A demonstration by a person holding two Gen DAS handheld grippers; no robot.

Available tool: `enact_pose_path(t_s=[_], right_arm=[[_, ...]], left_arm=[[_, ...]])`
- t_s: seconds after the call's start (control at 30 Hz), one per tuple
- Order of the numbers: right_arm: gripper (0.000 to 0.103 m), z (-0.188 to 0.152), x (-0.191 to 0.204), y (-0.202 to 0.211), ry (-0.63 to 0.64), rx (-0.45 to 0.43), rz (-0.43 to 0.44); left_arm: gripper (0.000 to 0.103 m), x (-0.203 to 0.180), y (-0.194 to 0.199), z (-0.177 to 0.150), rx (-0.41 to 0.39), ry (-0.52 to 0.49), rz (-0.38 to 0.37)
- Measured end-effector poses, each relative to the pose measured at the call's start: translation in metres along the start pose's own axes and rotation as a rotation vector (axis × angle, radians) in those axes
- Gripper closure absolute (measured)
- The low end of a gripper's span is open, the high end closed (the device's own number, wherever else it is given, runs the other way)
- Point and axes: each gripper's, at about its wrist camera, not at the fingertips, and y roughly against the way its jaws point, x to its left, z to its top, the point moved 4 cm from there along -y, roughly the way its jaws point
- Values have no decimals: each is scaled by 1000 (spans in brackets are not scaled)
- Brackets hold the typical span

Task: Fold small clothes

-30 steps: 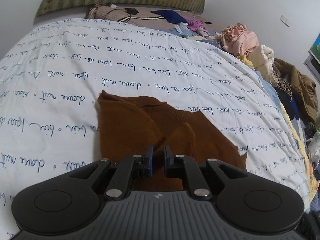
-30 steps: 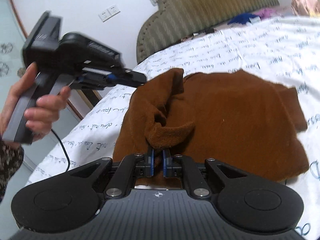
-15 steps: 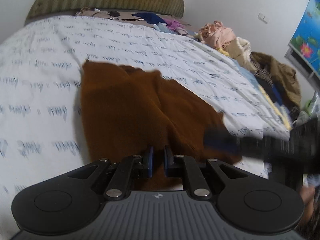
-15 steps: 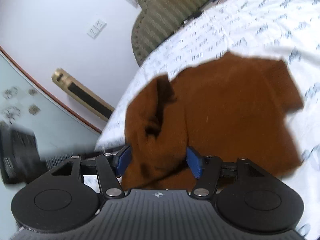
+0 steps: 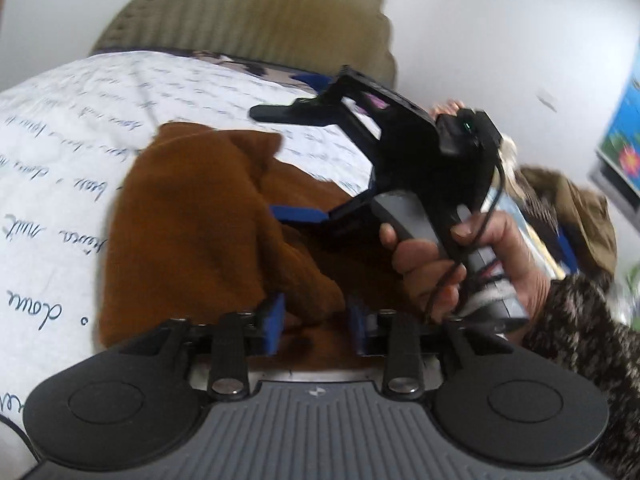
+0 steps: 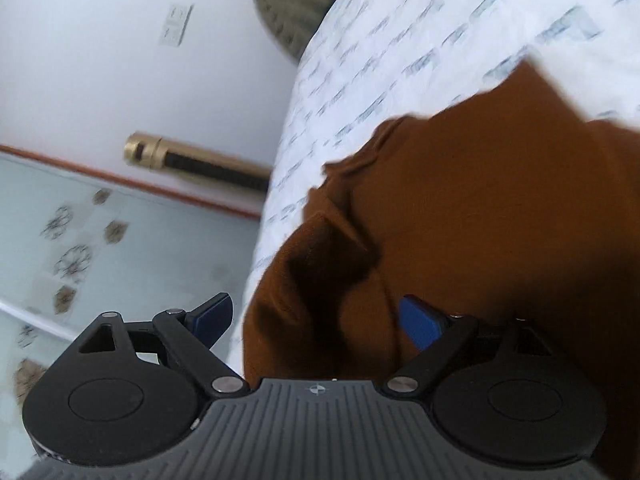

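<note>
Opening both: L gripper [image 5: 316, 322] & R gripper [image 6: 320, 320] spread, brown garment [image 5: 192, 232] between, unpinched.

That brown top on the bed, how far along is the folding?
One side of the brown top already lies folded over its middle on the printed sheet. In hand: both grippers have just been opening to let go; the left gripper has cloth loose between its fingers, and the right gripper stands wide. Left: the top is still rumpled, and a heap of clothes waits beyond.

A home bedroom: printed bedsheet [image 5: 72, 128], padded headboard [image 5: 248, 20], heaped clothes [image 5: 572, 208].
</note>
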Motion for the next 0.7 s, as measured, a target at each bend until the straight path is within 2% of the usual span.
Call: enact_pose_path(t_s=[0.03, 0.13, 0.23, 0.3, 0.33, 0.37, 0.4, 0.5, 0.7], right_arm=[[8, 4, 1, -5, 5, 19, 14], [1, 8, 8, -19, 9, 69, 88], [1, 14, 10, -34, 9, 101, 73], [15, 14, 8, -41, 28, 107, 26], [35, 14, 7, -45, 28, 111, -9], [66, 12, 5, -47, 24, 116, -41], [79, 10, 3, -50, 19, 125, -58], [79, 2, 2, -45, 50, 98, -54], [81, 0, 18, -16, 56, -11, 61]], left_arm=[[56, 3, -2, 0, -4, 10, 17], [55, 3, -8, -2, -7, 0, 46], [55, -2, -13, -3, -5, -17, 66], [55, -6, -15, -4, -4, -26, 75], [55, -7, -16, -5, -3, -28, 78], [53, -7, -17, -5, 2, -29, 82], [53, -4, -20, -5, 7, -23, 82], [53, -2, -21, -2, 15, 0, 70], [53, -9, -19, 9, 7, 3, 29]])
